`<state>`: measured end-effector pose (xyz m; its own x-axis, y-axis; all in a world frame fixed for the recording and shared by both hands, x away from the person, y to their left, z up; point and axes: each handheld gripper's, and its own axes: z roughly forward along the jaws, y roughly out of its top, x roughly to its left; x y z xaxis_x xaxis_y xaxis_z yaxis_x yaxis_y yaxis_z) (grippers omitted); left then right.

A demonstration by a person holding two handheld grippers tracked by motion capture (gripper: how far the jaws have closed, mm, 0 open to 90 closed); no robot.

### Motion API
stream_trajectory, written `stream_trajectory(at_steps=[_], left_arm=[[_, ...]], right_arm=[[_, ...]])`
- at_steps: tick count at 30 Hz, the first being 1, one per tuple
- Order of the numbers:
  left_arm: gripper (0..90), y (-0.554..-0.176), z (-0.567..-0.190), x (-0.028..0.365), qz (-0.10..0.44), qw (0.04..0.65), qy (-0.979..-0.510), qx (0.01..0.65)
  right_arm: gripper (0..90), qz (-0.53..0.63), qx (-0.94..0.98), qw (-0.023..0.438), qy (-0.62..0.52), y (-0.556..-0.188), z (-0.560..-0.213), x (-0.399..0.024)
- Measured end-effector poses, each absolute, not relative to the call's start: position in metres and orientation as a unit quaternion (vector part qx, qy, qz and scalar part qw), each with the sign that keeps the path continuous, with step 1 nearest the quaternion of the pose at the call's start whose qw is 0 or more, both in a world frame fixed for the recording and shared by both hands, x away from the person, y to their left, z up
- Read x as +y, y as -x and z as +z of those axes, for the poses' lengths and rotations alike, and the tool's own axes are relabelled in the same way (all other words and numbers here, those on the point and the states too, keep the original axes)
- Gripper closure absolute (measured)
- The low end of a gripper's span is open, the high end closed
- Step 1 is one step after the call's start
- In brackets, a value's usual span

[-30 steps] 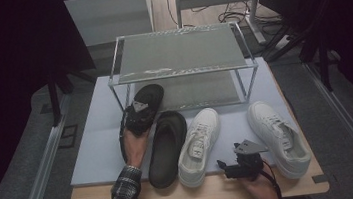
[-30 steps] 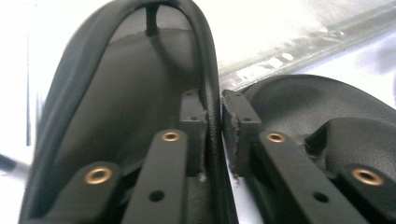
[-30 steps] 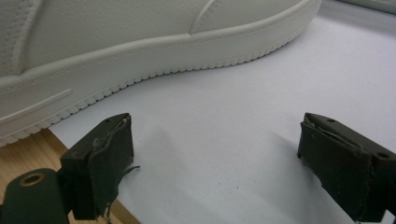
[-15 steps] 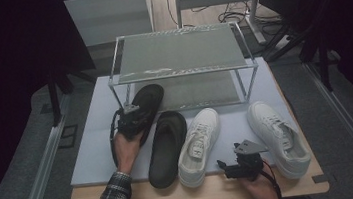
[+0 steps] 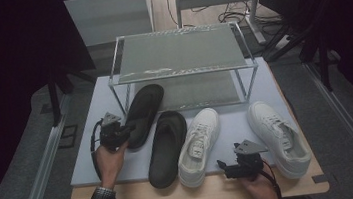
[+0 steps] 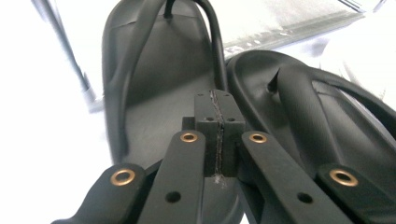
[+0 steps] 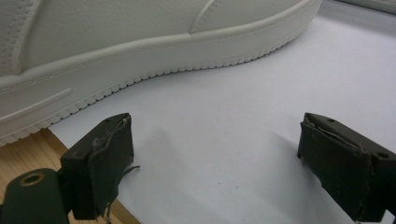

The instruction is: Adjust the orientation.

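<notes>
Lab-like recording space: dark curtains (image 5: 13,57), floor cables (image 5: 235,15), rails (image 5: 41,170).

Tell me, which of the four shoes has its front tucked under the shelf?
The left black flip-flop, by the left gripper. Its toe reaches under the metal shoe rack; the other flip-flop and both white sneakers lie in front.

Two black flip-flops (image 5: 145,114) (image 5: 168,148), two white sneakers (image 5: 199,147) (image 5: 278,137), one metal rack (image 5: 180,59).
</notes>
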<state>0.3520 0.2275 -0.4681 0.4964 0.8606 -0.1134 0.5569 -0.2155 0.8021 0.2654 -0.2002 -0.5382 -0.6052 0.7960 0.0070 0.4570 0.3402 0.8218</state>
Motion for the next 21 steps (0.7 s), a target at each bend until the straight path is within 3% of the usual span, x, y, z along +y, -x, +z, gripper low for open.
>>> stream_trajectory(at_steps=[11, 21], left_arm=[[89.5, -0.315, -0.49, 0.257, 0.182, 0.41, -0.758, 0.474], [89.6, -0.299, -0.513, 0.26, 0.18, 0.394, -0.764, 0.478]], right_arm=[[10.5, 0.416, 0.793, 0.204, -0.395, -0.265, -0.538, -0.2], [10.5, 0.416, 0.793, 0.205, -0.395, -0.265, -0.538, -0.2]])
